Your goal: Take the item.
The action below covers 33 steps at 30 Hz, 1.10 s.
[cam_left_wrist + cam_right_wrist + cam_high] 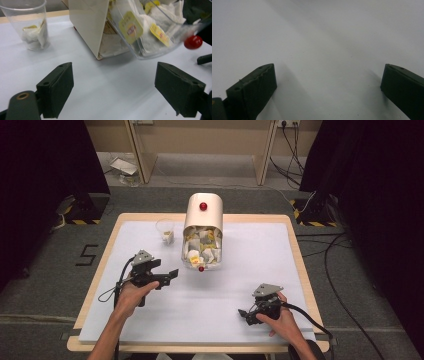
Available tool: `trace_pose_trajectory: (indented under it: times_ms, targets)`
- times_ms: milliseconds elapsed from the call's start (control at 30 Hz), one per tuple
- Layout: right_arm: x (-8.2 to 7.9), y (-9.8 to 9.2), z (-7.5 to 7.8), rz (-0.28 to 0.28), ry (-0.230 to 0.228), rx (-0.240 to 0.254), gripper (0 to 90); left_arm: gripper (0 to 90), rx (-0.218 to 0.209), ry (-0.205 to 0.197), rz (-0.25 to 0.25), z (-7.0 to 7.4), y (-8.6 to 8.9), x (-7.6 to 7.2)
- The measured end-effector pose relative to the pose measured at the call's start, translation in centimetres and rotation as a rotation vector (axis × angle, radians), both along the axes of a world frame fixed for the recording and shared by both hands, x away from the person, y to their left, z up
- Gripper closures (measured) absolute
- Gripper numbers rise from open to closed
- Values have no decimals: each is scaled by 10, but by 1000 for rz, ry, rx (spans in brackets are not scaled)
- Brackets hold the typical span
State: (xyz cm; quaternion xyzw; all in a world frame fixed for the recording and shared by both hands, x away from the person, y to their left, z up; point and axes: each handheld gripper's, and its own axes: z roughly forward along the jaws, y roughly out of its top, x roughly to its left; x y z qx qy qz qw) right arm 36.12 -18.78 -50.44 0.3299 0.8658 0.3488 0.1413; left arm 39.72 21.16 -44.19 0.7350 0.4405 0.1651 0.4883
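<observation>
High view: a cream tea-bag dispenser [203, 211] is seen mid-table on the white mat [150, 320], its clear drawer [201, 254] tipped open, a plastic cup [165, 231] beside it. Left gripper [169, 276] and right gripper [243, 315] are held near the front.

Left gripper view: jaws are spread wide, empty; tea bags [140, 27] are seen ahead.

Right gripper view: jaws are spread wide, empty, over bare mat.

1. Left gripper [167, 276] held in the left hand [131, 292], left of centre, jaws spread wide and pointing right; nothing between them.
2. Right gripper [243, 314] held in the right hand [280, 320], near the front right, jaws wide apart, angled left and down, empty.
3. Both forearms entering from the bottom edge.
</observation>
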Motion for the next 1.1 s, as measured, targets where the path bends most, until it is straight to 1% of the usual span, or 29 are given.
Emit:
trace_pose_trajectory:
  times_ms: [433,500,533,633,733,867,967,1100]
  targets:
    - [0,0,0,0,-1,0,8,147,38,-3,-38,-29,-11,-23]
    - [0,0,0,-1,1,0,8,147,43,4,-46,-34,-12,-26]
    - [0,0,0,-1,1,0,8,147,43,4,-46,-34,-12,-26]
    - [0,0,0,0,0,0,9,147,68,11,-54,-39,-13,-30]
    - [0,0,0,0,-1,0,8,147,93,29,-66,-44,-14,-32]
    - [0,0,0,0,0,0,8,147,141,42,-91,-49,-16,-36]
    - [0,0,0,0,0,0,8,147,161,58,-113,-52,-19,-40]
    - [0,0,0,-1,1,0,8,147,170,71,-127,-56,-22,-44]
